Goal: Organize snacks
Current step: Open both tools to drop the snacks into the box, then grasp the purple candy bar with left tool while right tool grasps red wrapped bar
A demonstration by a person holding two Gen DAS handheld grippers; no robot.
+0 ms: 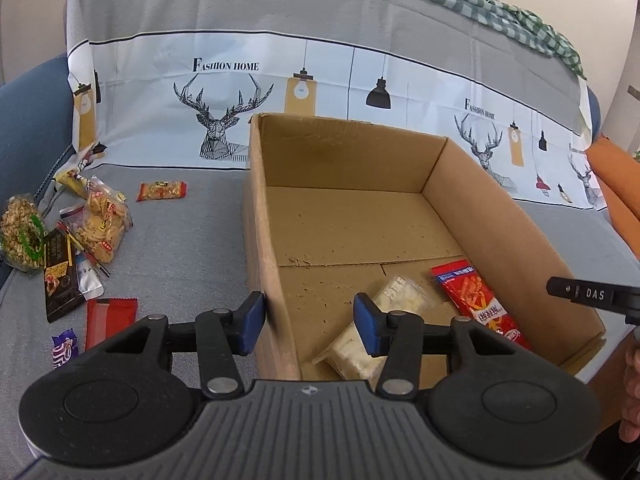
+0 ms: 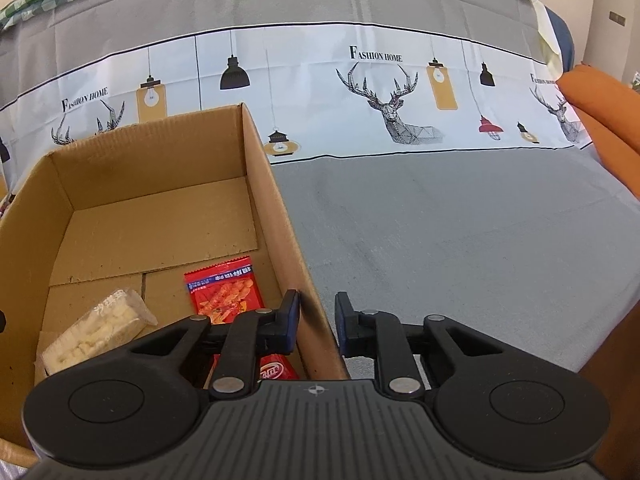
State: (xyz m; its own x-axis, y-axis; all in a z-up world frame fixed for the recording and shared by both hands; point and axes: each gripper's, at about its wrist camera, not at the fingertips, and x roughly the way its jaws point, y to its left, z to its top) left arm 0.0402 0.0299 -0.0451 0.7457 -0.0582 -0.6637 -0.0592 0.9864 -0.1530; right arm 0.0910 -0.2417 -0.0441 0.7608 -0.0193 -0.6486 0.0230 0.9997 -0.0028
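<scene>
An open cardboard box sits on the grey sofa cover. A white snack packet and a red snack packet lie on its floor near the front. My left gripper straddles the box's left wall: one blue pad is beside the outer face, the other stands inside and apart from the wall, so it is open. My right gripper straddles the right wall of the box, with both pads tight against the cardboard. The same white packet and red packet show in the right wrist view.
Several loose snacks lie left of the box: a cracker bag, an orange packet, a dark packet, a red packet. An orange cushion sits at the right. Bare grey cover stretches right of the box.
</scene>
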